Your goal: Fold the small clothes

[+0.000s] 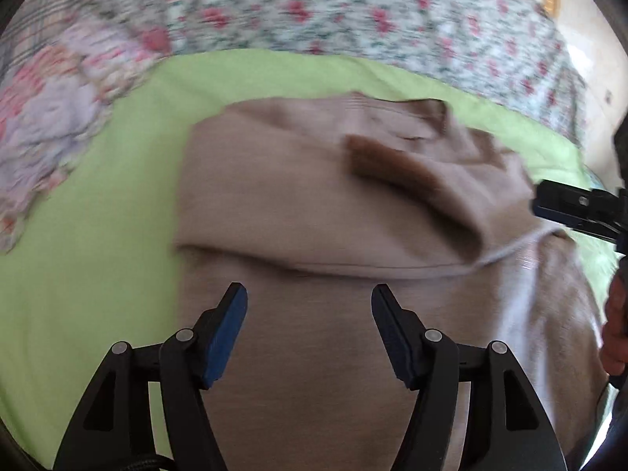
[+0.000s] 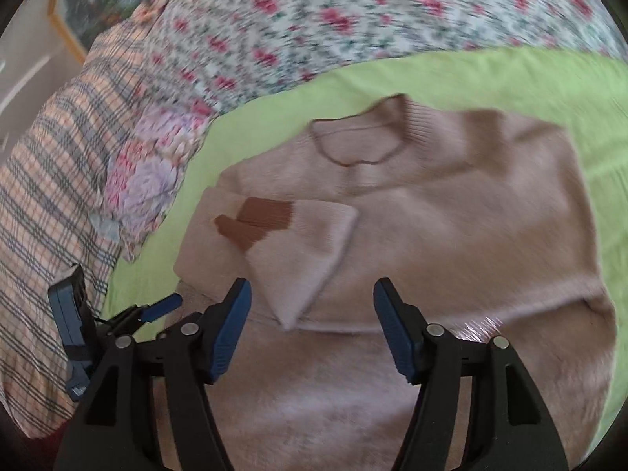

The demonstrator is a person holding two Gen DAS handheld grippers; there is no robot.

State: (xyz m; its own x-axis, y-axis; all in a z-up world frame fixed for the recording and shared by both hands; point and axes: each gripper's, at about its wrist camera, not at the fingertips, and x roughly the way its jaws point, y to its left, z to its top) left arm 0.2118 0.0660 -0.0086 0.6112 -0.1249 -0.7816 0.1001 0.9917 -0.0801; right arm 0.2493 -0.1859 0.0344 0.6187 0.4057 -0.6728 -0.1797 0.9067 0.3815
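A small beige knit sweater [image 2: 451, 227] lies on a light green cloth [image 2: 510, 78], collar away from me. Its sleeves with dark brown cuffs [image 2: 259, 219] are folded across the body. In the left wrist view the same sweater [image 1: 294, 204] shows a brown cuff [image 1: 384, 165] on top. My left gripper [image 1: 310, 298] is open and empty, just above the sweater's lower part. My right gripper [image 2: 312, 298] is open and empty, above the folded sleeve tip. The right gripper's fingers [image 1: 569, 204] also show at the right edge of the left wrist view.
A floral bedsheet [image 2: 353, 11] lies beyond the green cloth [image 1: 98, 235]. A plaid fabric [image 2: 51, 204] and a flowered pillow [image 2: 153, 180] lie at the left. The left gripper [image 2: 117, 314] shows at the lower left of the right wrist view. A framed picture [image 2: 78, 11] hangs at the far left.
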